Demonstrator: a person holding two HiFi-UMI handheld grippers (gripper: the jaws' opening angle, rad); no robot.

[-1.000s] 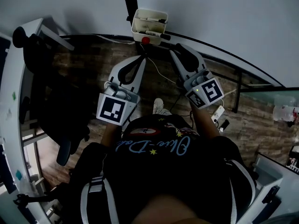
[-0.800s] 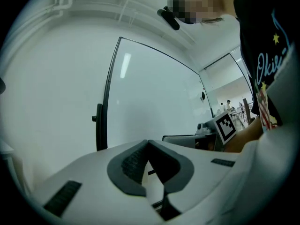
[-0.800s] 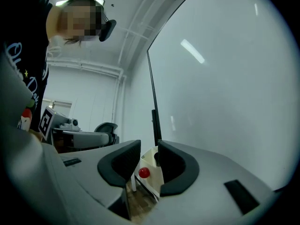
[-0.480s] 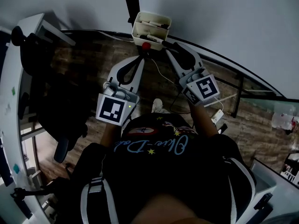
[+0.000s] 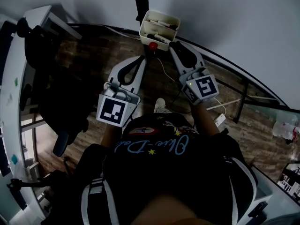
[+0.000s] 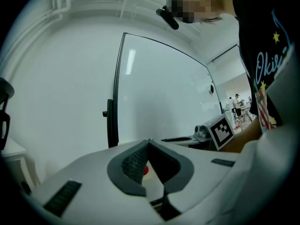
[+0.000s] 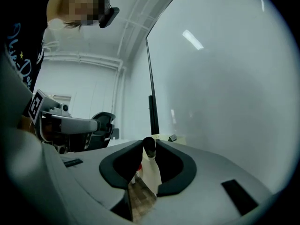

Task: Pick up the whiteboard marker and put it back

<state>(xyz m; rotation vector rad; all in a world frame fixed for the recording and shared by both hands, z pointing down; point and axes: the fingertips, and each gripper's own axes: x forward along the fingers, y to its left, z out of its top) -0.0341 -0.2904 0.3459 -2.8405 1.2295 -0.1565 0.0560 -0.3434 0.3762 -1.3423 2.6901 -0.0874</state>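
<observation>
Black cap of the whiteboard marker (image 7: 148,147) showing right between the tips of the right gripper (image 5: 174,45), at the near edge of the white tray (image 5: 174,21). Jaws closing round it, no pinch to be seen yet. Hold level, centre the cap on the pads, and squeeze firmly before any lift. Then lift straight up, clear of the tray's wall and the other pens (image 5: 161,23). Leave the left gripper (image 5: 141,59) back, clenched on nothing.

Black shirt (image 5: 159,165), pale-blue script (image 5: 154,146); dark trousers (image 5: 70,200), perhaps white-striped.
</observation>
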